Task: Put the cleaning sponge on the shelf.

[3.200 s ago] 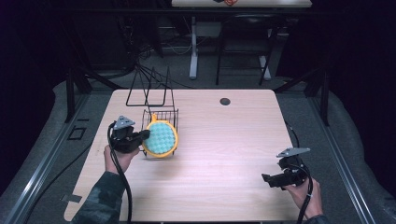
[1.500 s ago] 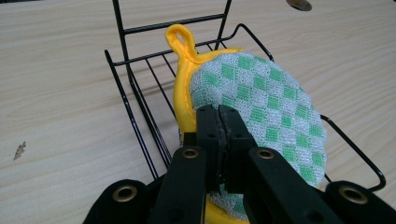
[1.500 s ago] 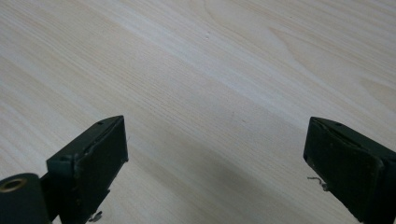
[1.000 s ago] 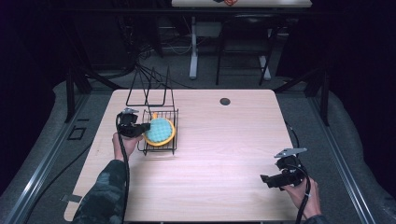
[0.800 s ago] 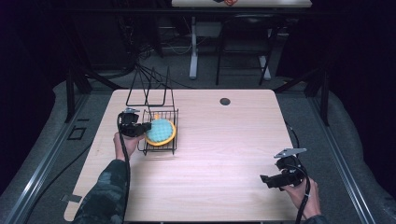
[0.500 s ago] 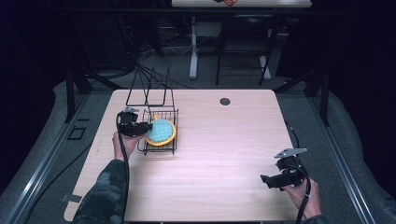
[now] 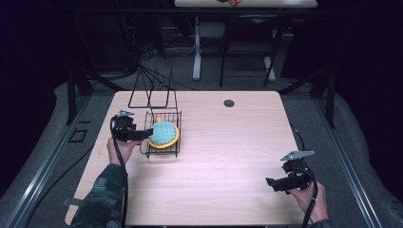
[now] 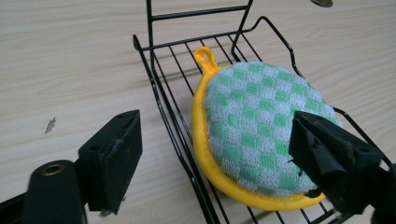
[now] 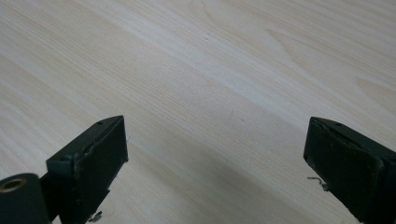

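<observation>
The round green-checked pot holder (image 8: 252, 135) with yellow trim is seen lying in the black wire basket (image 8: 173, 121) on the left half of the worktop (image 7: 228, 156), its loop toward the basket's far end. Compared with a second ago, the left gripper (image 7: 142, 135) has let go: its fingers (image 8: 112, 158) have just been opening and now stand spread, one outside the basket wall over bare wood, the other over the pot holder's near edge (contact there cannot be told). The pot holder is no longer pinched and is settled in the basket. The right gripper (image 7: 275, 184) is held low at the near right corner, unchanged, fingers (image 9: 91, 163) wide apart over bare wood.
</observation>
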The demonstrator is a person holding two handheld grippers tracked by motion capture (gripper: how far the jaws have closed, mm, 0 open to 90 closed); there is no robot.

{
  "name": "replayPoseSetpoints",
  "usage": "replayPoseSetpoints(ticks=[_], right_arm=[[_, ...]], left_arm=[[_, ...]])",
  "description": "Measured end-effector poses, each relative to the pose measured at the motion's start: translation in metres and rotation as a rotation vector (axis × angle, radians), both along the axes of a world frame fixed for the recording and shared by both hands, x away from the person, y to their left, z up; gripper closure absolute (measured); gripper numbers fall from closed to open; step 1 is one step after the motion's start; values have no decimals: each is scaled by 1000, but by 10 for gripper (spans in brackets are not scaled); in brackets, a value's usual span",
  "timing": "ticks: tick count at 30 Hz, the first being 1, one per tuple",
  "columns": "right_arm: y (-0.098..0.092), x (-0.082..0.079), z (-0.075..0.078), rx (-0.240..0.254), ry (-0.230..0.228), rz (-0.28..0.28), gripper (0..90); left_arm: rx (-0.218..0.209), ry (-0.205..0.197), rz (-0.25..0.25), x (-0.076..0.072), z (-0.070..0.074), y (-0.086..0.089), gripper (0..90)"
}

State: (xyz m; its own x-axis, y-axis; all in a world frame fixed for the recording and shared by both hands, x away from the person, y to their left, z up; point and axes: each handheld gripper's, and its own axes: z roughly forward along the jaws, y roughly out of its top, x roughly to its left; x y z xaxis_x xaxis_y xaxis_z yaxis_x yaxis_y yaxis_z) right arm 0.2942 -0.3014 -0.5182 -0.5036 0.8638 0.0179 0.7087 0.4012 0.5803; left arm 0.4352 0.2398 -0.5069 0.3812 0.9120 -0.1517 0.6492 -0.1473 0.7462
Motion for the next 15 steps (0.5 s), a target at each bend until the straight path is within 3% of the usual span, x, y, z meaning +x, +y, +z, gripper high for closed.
replayPoseSetpoints(ticks=[10, 15], right_arm=[[0, -1, 1, 4, -8, 1, 56], [1, -1, 1, 2, -8, 5, 56]], left_arm=[[12, -19, 59, -26, 7, 11, 69], [36, -27, 59, -42, 11, 14, 26]])
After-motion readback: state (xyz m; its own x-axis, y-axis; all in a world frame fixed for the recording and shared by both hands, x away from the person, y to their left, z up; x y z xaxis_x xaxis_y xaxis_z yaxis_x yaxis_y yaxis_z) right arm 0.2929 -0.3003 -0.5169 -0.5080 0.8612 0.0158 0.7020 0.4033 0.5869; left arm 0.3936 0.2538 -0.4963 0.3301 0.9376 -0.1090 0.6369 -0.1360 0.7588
